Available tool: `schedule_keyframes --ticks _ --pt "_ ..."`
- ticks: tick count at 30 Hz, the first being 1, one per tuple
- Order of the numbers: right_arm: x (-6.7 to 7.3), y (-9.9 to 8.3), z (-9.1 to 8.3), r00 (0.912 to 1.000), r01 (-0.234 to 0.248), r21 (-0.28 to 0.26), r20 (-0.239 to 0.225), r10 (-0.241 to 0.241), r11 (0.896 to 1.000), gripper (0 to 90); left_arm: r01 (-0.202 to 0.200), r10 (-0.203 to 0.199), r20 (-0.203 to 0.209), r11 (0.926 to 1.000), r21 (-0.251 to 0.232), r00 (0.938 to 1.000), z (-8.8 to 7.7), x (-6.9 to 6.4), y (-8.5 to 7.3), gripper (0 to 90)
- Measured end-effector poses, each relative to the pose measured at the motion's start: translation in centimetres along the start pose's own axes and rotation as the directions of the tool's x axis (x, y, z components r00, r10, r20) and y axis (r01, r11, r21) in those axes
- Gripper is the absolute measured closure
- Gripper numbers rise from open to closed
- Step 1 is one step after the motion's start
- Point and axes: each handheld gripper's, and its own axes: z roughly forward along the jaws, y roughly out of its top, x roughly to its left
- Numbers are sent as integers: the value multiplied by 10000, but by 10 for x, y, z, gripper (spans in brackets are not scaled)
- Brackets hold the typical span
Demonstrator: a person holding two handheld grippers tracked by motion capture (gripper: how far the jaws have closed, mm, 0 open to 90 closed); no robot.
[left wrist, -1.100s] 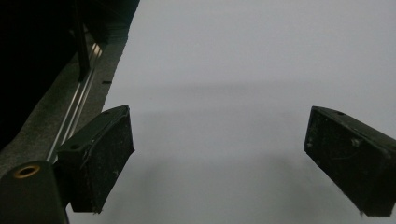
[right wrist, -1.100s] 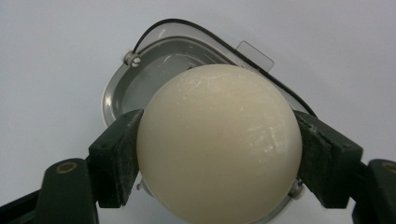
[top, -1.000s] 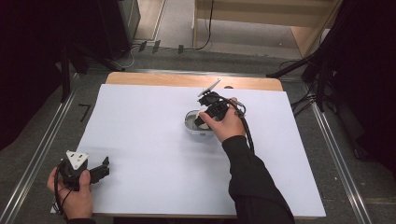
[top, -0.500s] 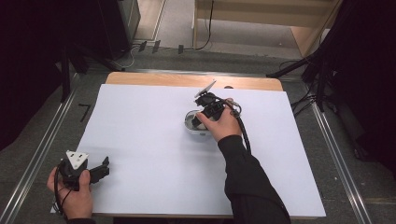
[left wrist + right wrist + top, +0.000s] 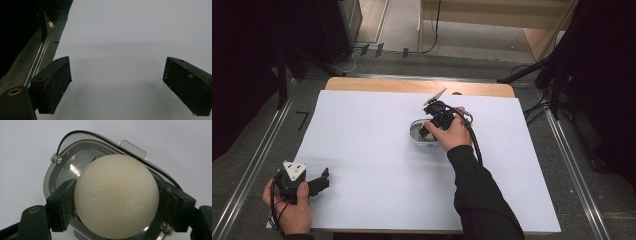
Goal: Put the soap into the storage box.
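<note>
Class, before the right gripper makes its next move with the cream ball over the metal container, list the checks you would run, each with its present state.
1. Cream ball sits between the right gripper fingers: ok; the jaws have just been opening.
2. Ball is over the open metal container: ok.
3. Fingers still press the ball: cannot tell.
4. Ball already rests on the container floor: cannot tell.
5. Left gripper is open, holds nothing, parked over the white table: ok.

Ball (image 5: pixel 116 196) sits over open container (image 5: pixel 418 135), mid-bench (image 5: pixel 377 150); right tool (image 5: pixel 428 131) there, left tool (image 5: pixel 321 181) at near-left corner, well apart.
</note>
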Motion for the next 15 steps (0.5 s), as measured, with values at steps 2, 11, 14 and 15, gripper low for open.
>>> schedule_keyframes --ticks 2,11,14,15 --pt "0 0 -1 10000 -36 -87 35 36 10000 202 -1 1 4 10000 2 10000 0 0 0 88" --pt "-3 -3 -17 9997 -196 -493 105 201 9986 166 -28 28 -10 10000 13 10000 0 0 0 88" --pt "-4 -3 -19 9997 -199 -573 96 204 9982 155 -11 11 -16 10000 16 10000 0 0 0 88" --pt "-4 -4 -20 9998 -162 -609 96 168 9980 154 -19 19 -19 10000 26 10000 0 0 0 88"
